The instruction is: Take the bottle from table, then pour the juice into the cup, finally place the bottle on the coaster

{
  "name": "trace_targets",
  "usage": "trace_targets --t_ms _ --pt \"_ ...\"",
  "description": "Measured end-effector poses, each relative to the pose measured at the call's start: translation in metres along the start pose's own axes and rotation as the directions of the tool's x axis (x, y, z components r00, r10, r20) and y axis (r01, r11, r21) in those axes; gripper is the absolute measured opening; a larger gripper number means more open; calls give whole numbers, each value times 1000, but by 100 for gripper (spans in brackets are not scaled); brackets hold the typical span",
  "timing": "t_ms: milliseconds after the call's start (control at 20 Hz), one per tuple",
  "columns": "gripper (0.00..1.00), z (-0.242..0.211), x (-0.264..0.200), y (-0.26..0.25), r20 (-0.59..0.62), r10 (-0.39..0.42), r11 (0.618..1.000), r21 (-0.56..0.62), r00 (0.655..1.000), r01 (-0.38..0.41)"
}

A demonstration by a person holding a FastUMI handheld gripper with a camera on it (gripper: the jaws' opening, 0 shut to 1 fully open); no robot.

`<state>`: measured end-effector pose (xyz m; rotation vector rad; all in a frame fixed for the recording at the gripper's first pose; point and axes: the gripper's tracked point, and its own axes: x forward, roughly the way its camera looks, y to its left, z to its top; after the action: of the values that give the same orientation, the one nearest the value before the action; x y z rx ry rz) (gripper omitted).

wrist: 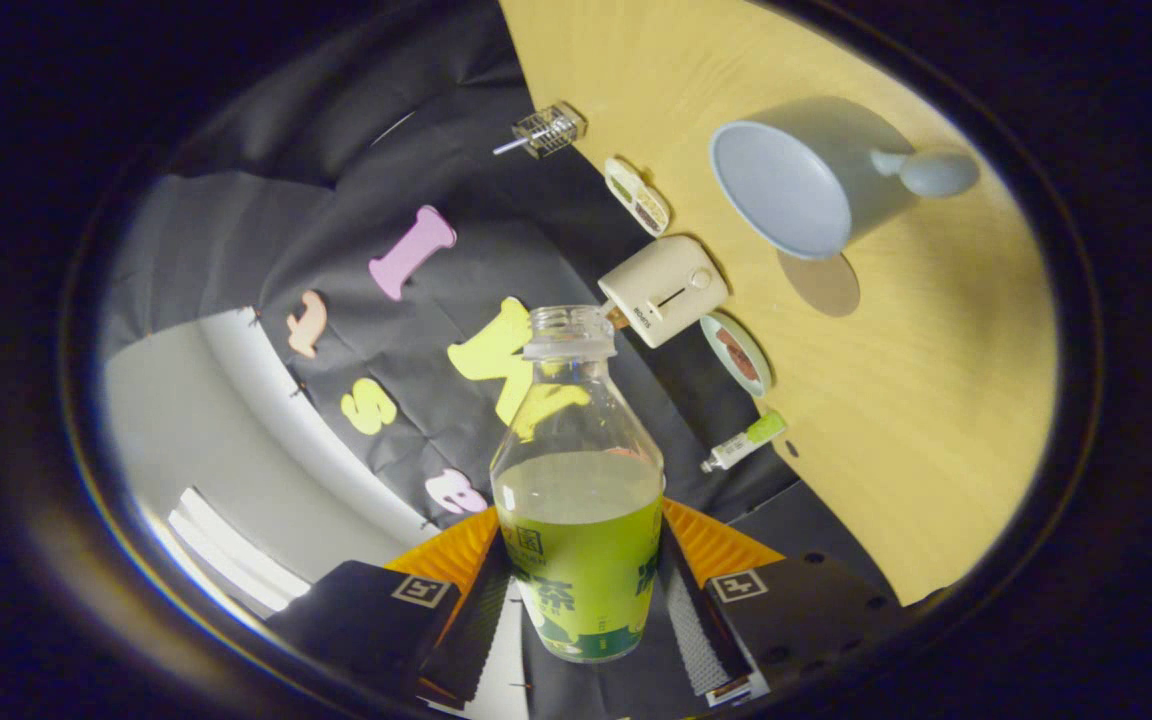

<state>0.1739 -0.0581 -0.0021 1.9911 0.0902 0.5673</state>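
Green juice is sitting level in the uncapped bottle (577,480), which the gripper (581,600) is clamping low on its label, fingers pressing both sides, probably to leave the neck free for pouring. View is rolling toward the table (936,420); cup (801,185) lies well beyond, coaster (819,283) just beside it.

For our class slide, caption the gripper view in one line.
Gripper shut on an uncapped green-juice bottle, tilted toward the empty grey cup on the wooden table.
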Motion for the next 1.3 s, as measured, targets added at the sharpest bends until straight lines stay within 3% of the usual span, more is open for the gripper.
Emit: trace_targets --t_ms 200,350,550,750,800,950,1050,1150,1200,1300 --pt "79 -5 4 -9 -25 -108 963 -252 994 99" --pt "79 -3 5 -4 -1 -117 910 -401 993 107" --pt "79 3 1 5 61 -152 761 -630 986 156" --pt "79 -3 0 19 62 -108 646 -754 992 117" --pt "79 -3 -1 17 71 -120 596 -793 990 130" --pt "79 2 -6 5 158 -190 392 -892 969 222" --pt "79 -5 -6 4 185 -189 308 -921 964 237" --pt "79 -20 -3 3 169 -176 281 -936 970 214" --pt "79 -27 -1 4 165 -173 246 -947 971 205" --pt "79 -27 -1 7 217 -190 101 -966 957 239"
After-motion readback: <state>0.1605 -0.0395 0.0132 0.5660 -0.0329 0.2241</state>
